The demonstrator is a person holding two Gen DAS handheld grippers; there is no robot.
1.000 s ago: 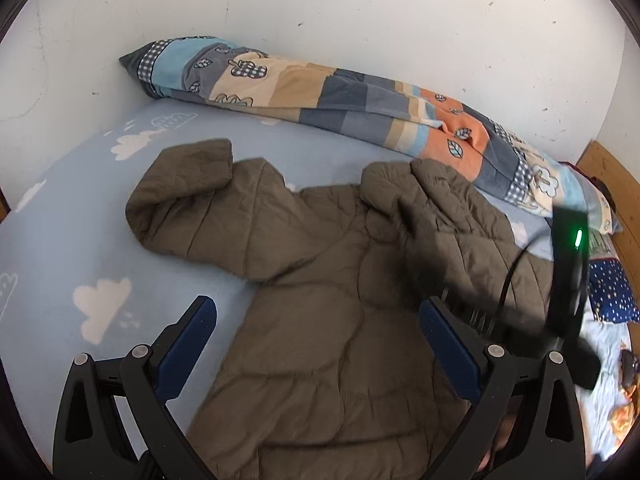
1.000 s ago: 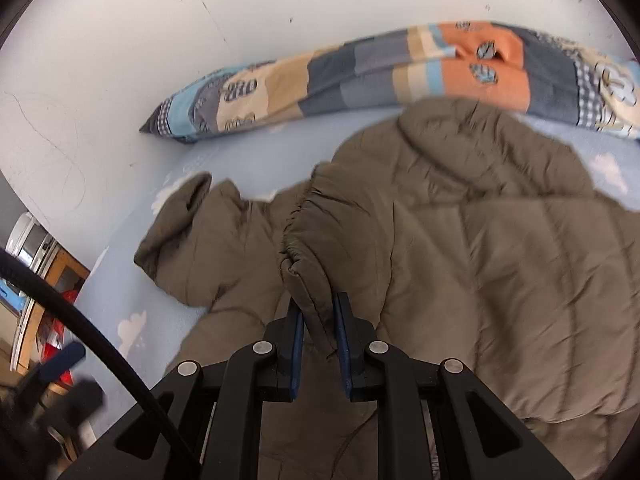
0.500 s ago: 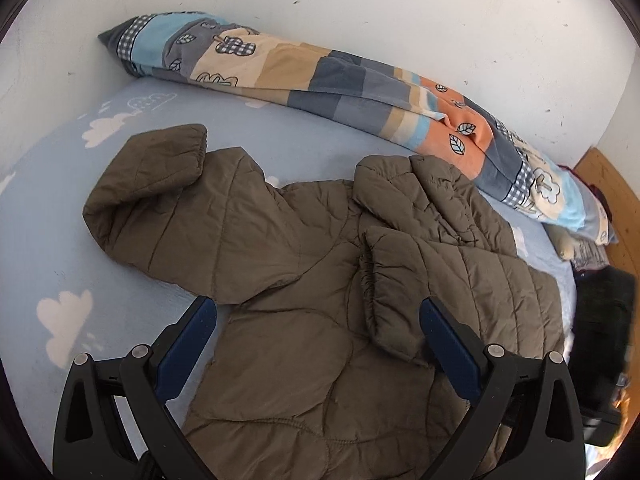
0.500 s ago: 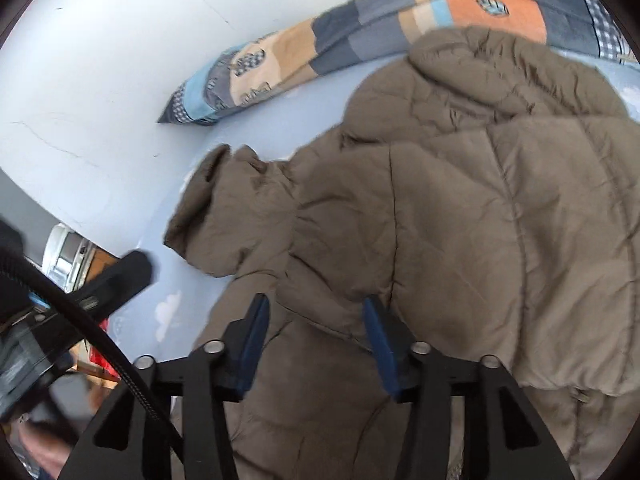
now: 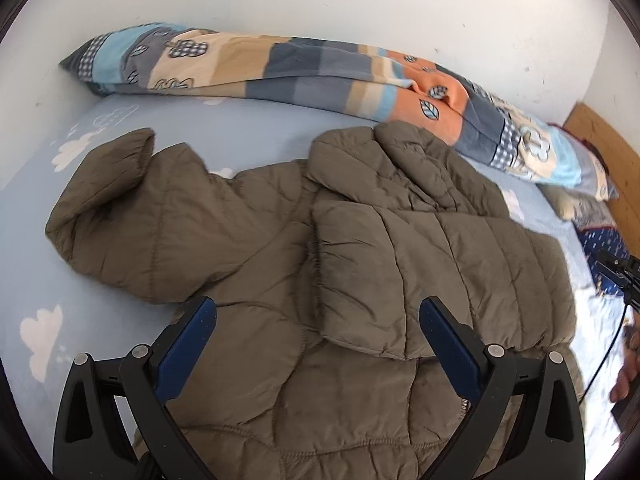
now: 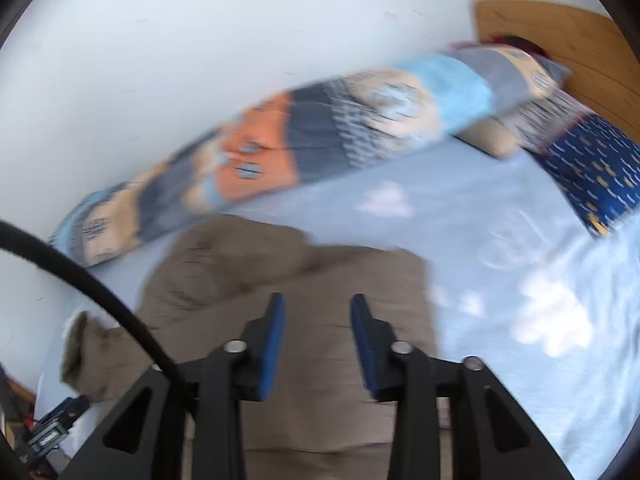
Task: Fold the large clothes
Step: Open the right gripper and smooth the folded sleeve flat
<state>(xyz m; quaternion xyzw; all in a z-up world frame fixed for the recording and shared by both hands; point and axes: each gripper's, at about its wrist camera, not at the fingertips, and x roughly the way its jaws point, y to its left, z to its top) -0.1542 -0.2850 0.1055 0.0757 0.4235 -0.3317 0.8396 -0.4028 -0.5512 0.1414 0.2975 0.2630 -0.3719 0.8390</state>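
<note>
On the blue bed sheet [image 5: 36,264] the brown jacket [image 5: 320,280] lay with its right sleeve [image 5: 420,264] folded across the chest for folding, while the left gripper [image 5: 318,332] and right gripper [image 6: 318,344] hovered above it with jaws apart, holding nothing.

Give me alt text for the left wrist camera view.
A brown quilted jacket lies on a cloud-print bedsheet, one sleeve folded across its body, framed by the open left claw. A patchwork pillow rests along the wall.

Left claw [image 5: 318,330]: fingers spread wide, blue pads [image 5: 188,344] facing inward, nothing between them; right claw [image 6: 318,344]: fingers parted by a moderate gap, nothing gripped, view motion-blurred; bare hand [image 5: 626,376] at left view's right edge.
</note>
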